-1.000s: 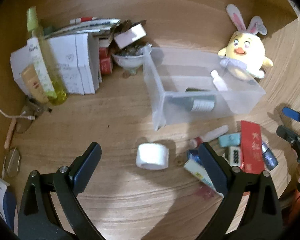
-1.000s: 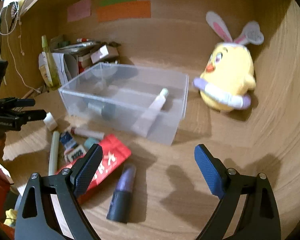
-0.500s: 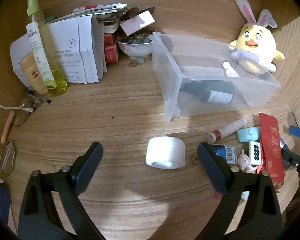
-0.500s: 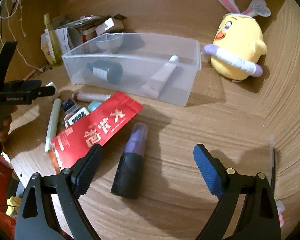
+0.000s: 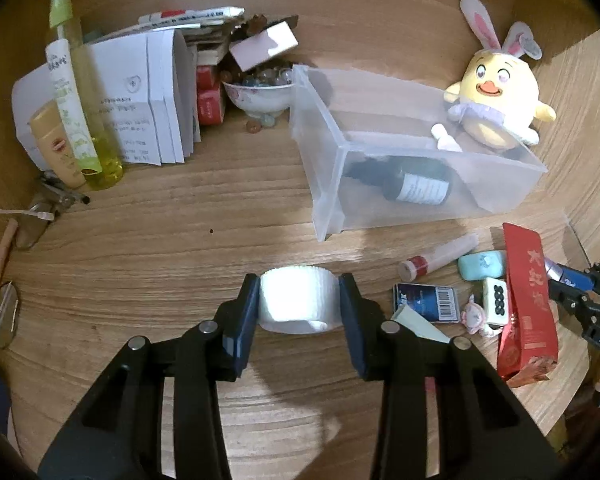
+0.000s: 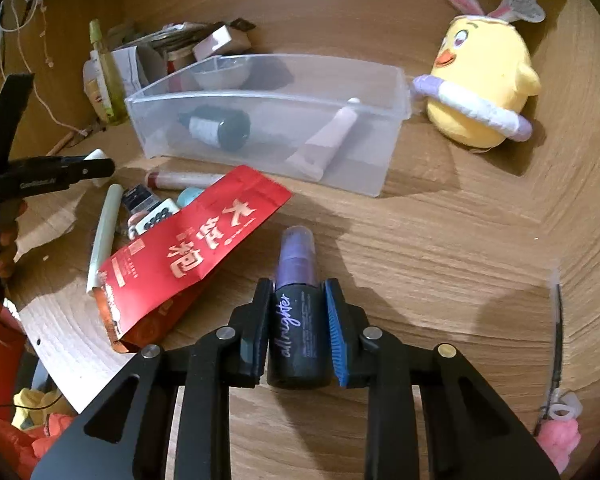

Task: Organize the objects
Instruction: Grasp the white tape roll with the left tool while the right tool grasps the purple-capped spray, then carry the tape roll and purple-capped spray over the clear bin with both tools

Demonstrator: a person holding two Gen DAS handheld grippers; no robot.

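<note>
While both pairs of jaws have just been closing, the left gripper (image 5: 299, 304) pinches the white tape roll (image 5: 298, 305) at lower centre of frame, and the right gripper (image 6: 297, 322) clamps the dark spray bottle (image 6: 298, 320), its purple cap pointing up-frame.

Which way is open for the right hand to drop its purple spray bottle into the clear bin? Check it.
Probably yes, straight ahead. The right tongs grip the spray bottle, the clear bin is open-topped, and bare wood lies between; the red packet sits off to the side.

Both tools, left (image 5: 299, 312) and right (image 6: 298, 320), angled downward, jaws just closed.
</note>
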